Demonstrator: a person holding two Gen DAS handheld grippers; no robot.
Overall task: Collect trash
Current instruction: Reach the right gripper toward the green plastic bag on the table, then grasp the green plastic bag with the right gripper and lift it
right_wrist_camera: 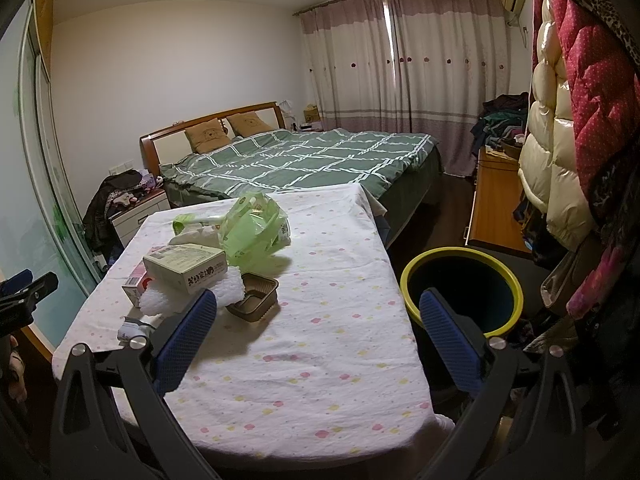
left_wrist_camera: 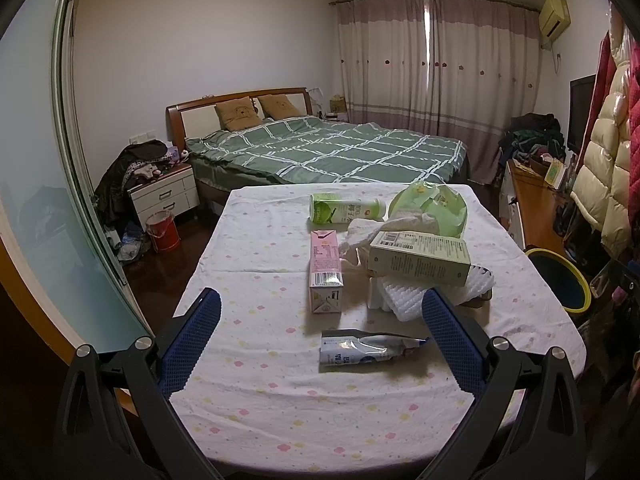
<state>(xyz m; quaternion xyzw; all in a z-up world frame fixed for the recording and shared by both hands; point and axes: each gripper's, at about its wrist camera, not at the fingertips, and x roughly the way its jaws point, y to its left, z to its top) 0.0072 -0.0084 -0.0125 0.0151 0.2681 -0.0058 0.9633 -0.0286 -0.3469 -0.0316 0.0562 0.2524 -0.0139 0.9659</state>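
Note:
Trash lies on a table with a flowered white cloth [left_wrist_camera: 256,384]: a flattened silver pouch [left_wrist_camera: 364,351], a pink carton [left_wrist_camera: 325,270], a green-white bottle [left_wrist_camera: 344,209], a pale green box [left_wrist_camera: 420,257] on white foam [left_wrist_camera: 404,296], a green plastic bag [left_wrist_camera: 430,206] and a brown tray [right_wrist_camera: 254,300]. A yellow-rimmed dark bin [right_wrist_camera: 462,290] stands on the floor right of the table. My left gripper [left_wrist_camera: 320,304] is open and empty, above the table near the pouch. My right gripper [right_wrist_camera: 318,304] is open and empty over the table's right part.
A bed with a green checked cover [left_wrist_camera: 328,150] stands behind the table. A nightstand [left_wrist_camera: 164,194] and a red bucket [left_wrist_camera: 162,230] are at the left. A wooden cabinet [right_wrist_camera: 496,204] and hanging puffy coats [right_wrist_camera: 560,120] are at the right.

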